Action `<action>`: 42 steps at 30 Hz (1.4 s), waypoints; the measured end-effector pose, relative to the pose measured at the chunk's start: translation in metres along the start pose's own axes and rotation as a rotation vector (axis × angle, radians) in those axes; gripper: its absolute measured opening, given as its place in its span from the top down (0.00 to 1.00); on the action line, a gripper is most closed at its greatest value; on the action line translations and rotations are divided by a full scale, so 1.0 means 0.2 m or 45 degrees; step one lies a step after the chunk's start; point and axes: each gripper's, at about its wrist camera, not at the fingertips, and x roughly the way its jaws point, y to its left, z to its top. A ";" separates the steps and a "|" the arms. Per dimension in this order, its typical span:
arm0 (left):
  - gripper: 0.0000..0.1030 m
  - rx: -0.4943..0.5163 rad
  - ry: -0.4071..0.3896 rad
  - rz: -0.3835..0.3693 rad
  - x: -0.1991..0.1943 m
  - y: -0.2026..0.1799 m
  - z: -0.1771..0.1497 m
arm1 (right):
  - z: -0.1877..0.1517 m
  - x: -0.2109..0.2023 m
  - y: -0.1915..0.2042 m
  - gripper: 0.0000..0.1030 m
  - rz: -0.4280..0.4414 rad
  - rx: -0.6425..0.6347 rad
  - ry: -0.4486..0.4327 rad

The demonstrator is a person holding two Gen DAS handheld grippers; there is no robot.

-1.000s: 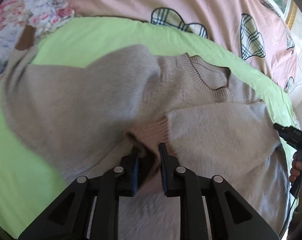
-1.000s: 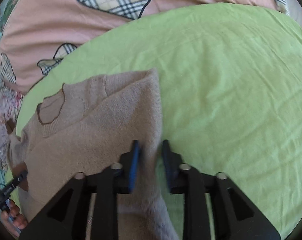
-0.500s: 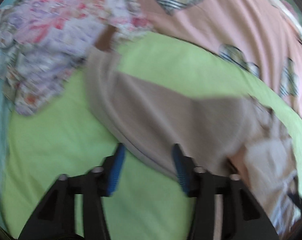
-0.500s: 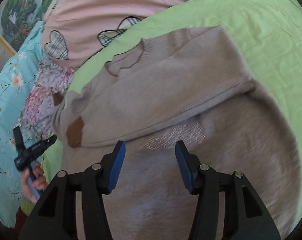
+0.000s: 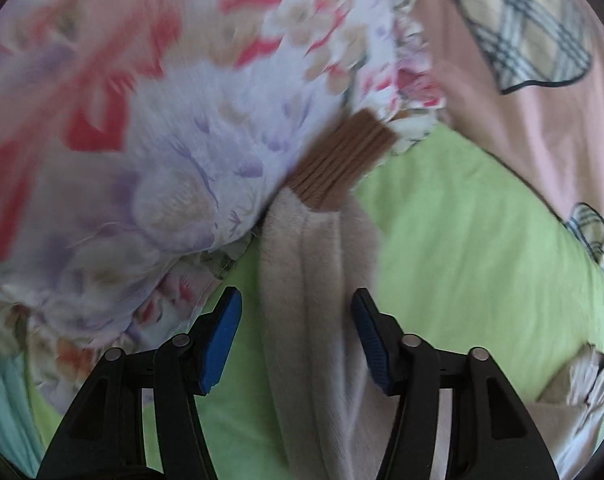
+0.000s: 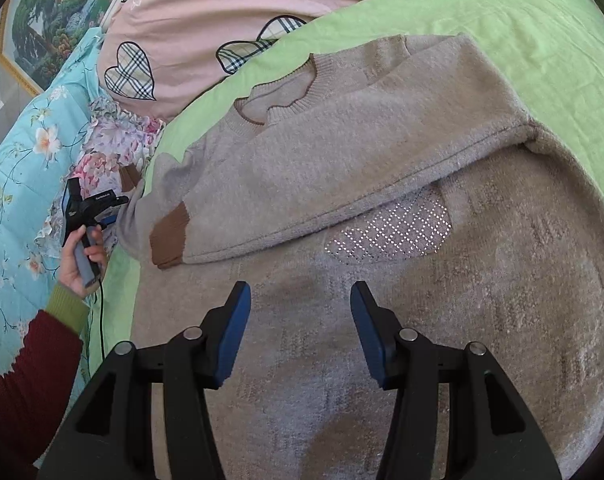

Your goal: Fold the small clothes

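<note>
A beige knitted sweater (image 6: 382,184) with brown ribbed cuffs lies flat on a lime-green sheet (image 6: 542,28) spread over the bed. One sleeve is folded across the chest, its brown cuff (image 6: 170,236) near the left edge, partly covering a patch of small shiny studs (image 6: 394,232). The other sleeve (image 5: 314,304) stretches out straight — its cuff (image 5: 342,160) touches a floral quilt (image 5: 162,120). The left hand-held gripper (image 5: 296,332) hangs wide open with that sleeve between its blue pads. The right hand-held gripper (image 6: 300,332) is also spread open, empty, above the sweater's lower body. A pink cover with plaid hearts (image 6: 222,12) lies beyond.
</note>
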 end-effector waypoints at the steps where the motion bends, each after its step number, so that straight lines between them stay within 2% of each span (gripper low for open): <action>1: 0.63 -0.006 0.017 -0.017 0.03 0.01 0.00 | -0.01 0.01 -0.01 0.48 -0.001 0.007 0.008; 2: 0.83 -0.008 0.034 -0.052 0.05 0.02 0.00 | -0.01 0.02 -0.01 0.48 0.001 0.012 0.015; 3: 0.90 -0.007 0.030 -0.082 0.05 0.03 -0.01 | -0.01 0.03 -0.01 0.48 0.002 0.016 0.024; 4: 0.91 0.001 0.013 -0.084 0.04 0.03 -0.01 | -0.01 0.03 -0.02 0.48 0.002 0.019 0.027; 7: 0.93 0.034 -0.051 -0.135 -0.10 -0.03 -0.07 | -0.01 0.02 -0.01 0.48 0.014 0.019 0.019; 13: 0.93 0.185 -0.195 -0.372 -0.53 -0.34 -0.26 | -0.01 -0.02 -0.01 0.48 0.042 0.031 -0.018; 14: 0.93 0.218 -0.212 -0.440 -0.61 -0.42 -0.32 | -0.01 -0.03 -0.01 0.48 0.046 0.034 -0.023; 19: 0.93 0.365 -0.233 -0.629 -0.80 -0.82 -0.61 | -0.02 -0.08 -0.04 0.48 0.055 0.052 -0.051; 23: 0.93 0.517 -0.199 -0.721 -0.84 -1.14 -0.87 | -0.01 -0.15 -0.11 0.48 0.033 0.093 -0.093; 27: 0.93 0.666 -0.158 -0.762 -0.84 -1.38 -1.10 | -0.01 -0.21 -0.22 0.48 0.001 0.157 -0.136; 31: 0.91 0.818 -0.103 -0.743 -0.75 -1.59 -1.35 | 0.01 -0.25 -0.31 0.48 -0.018 0.216 -0.177; 33: 0.85 0.890 -0.064 -0.706 -0.69 -1.64 -1.45 | 0.03 -0.26 -0.33 0.48 -0.024 0.221 -0.187; 36: 0.77 0.948 -0.008 -0.673 -0.66 -1.63 -1.55 | 0.08 -0.26 -0.32 0.48 -0.014 0.204 -0.190; 37: 0.72 0.958 0.002 -0.674 -0.66 -1.61 -1.56 | 0.11 -0.26 -0.31 0.48 -0.009 0.190 -0.189; 38: 0.60 0.973 0.005 -0.667 -0.67 -1.59 -1.59 | 0.12 -0.26 -0.30 0.48 -0.004 0.178 -0.190; 39: 0.55 0.979 -0.009 -0.654 -0.69 -1.55 -1.60 | 0.14 -0.25 -0.27 0.48 0.004 0.159 -0.194; 42: 0.52 0.985 -0.027 -0.630 -0.75 -1.40 -1.62 | 0.20 -0.19 -0.20 0.48 0.035 0.102 -0.186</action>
